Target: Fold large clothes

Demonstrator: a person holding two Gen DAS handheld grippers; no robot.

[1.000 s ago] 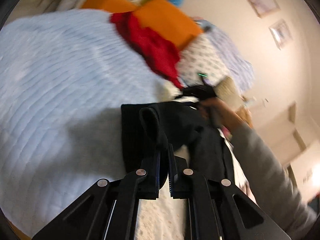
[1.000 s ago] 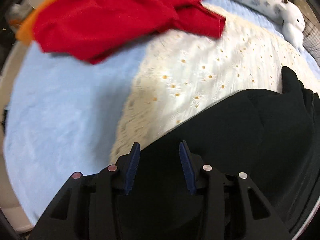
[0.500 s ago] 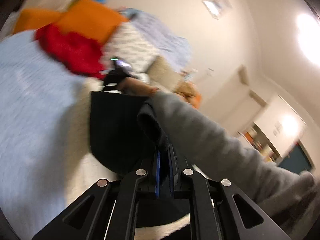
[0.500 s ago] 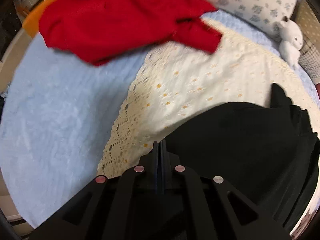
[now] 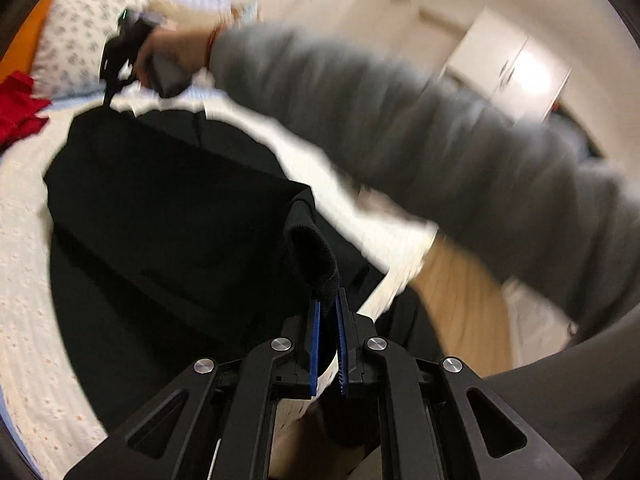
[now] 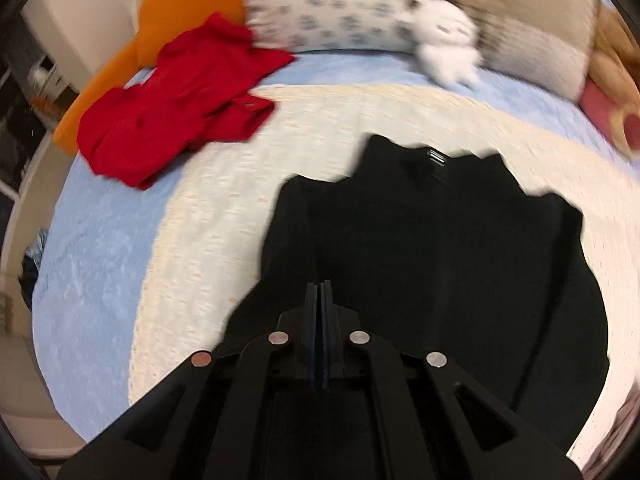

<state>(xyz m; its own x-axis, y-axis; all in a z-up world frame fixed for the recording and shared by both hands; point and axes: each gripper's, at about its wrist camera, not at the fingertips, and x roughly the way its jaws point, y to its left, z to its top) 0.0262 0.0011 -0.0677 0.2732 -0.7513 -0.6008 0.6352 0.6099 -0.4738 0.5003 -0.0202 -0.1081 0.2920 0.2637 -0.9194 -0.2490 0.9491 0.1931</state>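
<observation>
One black garment lies spread over the middle and lower right of the right wrist view, on a cream eyelet cover that tops a pale blue blanket. In the left wrist view the same black garment fills the centre left, partly lifted. Its ribbed cuff stands pinched between the blue pads of the left gripper at lower centre. The right gripper has its jaws pressed together on the garment's near edge; in the left view, the right gripper sits at upper left, gripped by a hand in a grey sleeve, with the cloth hanging from its tip. A red garment lies crumpled at upper left, beside an orange cushion. Along the top sit a patterned pillow and a white plush toy.
</observation>
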